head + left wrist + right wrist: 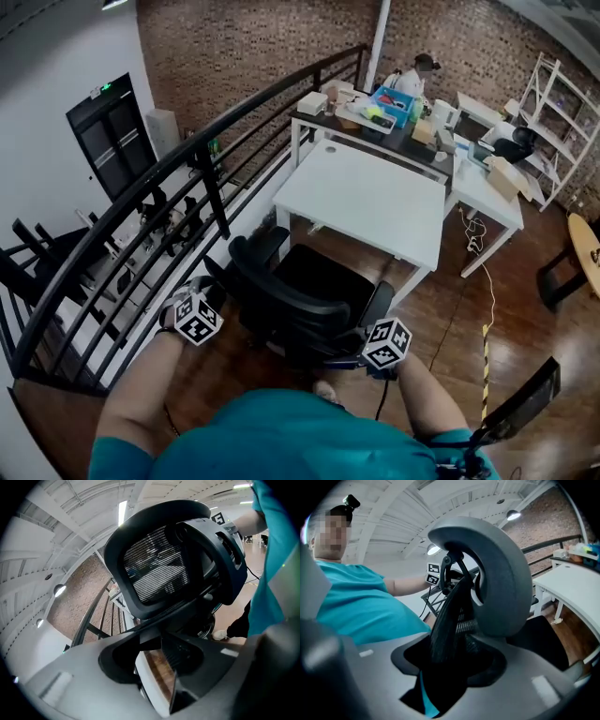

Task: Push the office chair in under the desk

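Floorboards (pixel 469 309) of dark brown wood run under a white counter (pixel 366 202), whose top is bare. Beyond the counter rises a brick wall (pixel 244 47). To the counter's left a black metal railing (pixel 187 159) curves past, and a white wall with one dark door (pixel 112 131) stands behind it.

Three counters show in all. Behind the white one is a dark-topped one (pixel 412 145) loaded with boxes and clutter, and to its right is a second white one (pixel 487 192). One person (pixel 412 80) sits at the far side of the cluttered counter. One white shelf rack (pixel 553 103) stands far right of the white counter, and one yellow-and-black strip (pixel 485 361) lies on the floor near its right front leg.

One black office chair (pixel 300 300) stands at the near side of the white counter. The front of its seat is at the counter's near edge, its back is turned away from the counter, and most of it is still out in the open.

Two tongs are in play. The left tongs (pixel 157 648) are at the chair back's left side, on the railing side of the counter. Their jaws are parted with only floor showing between them, gripping nothing. The right tongs (pixel 452 663) stand wide at the chair back's other side. The edge of the mesh back runs between their jaws, and a thin gap shows beside it.
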{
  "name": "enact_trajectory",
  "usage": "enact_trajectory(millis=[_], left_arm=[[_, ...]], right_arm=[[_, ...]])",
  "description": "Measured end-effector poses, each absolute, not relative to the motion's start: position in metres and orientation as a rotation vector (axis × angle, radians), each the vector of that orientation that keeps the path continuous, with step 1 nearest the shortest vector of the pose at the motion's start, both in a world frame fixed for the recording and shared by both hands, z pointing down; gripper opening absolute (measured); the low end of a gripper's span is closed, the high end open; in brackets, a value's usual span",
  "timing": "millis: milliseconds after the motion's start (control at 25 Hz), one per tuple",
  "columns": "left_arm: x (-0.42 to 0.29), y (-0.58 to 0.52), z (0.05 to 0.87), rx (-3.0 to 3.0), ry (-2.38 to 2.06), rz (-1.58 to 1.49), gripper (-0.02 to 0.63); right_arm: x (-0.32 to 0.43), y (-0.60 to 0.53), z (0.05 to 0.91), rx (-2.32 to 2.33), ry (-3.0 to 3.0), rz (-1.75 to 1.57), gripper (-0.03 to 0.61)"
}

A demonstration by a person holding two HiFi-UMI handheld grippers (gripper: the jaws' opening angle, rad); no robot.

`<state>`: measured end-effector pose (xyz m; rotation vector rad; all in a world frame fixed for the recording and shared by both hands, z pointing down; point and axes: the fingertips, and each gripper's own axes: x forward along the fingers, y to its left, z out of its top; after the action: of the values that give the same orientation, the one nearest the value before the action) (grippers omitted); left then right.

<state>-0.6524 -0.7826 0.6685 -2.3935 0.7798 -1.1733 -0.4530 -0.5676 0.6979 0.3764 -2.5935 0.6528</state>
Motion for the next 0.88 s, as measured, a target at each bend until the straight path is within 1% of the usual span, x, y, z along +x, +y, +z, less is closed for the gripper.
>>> enact_trajectory(millis=[320, 880], left_arm=[[-0.595, -0.811, 0.676, -2.387, 0.798, -1.171, 0.129], [-0.511, -0.869, 0.687, -2.42, 0.846, -1.17, 0.121]], right_arm=[[-0.387, -0.601, 0.704, 0.329, -2.593, 0.642, 0.216], [-0.295, -0.668, 0.717, 0.293, -2.597, 0.626, 0.219]])
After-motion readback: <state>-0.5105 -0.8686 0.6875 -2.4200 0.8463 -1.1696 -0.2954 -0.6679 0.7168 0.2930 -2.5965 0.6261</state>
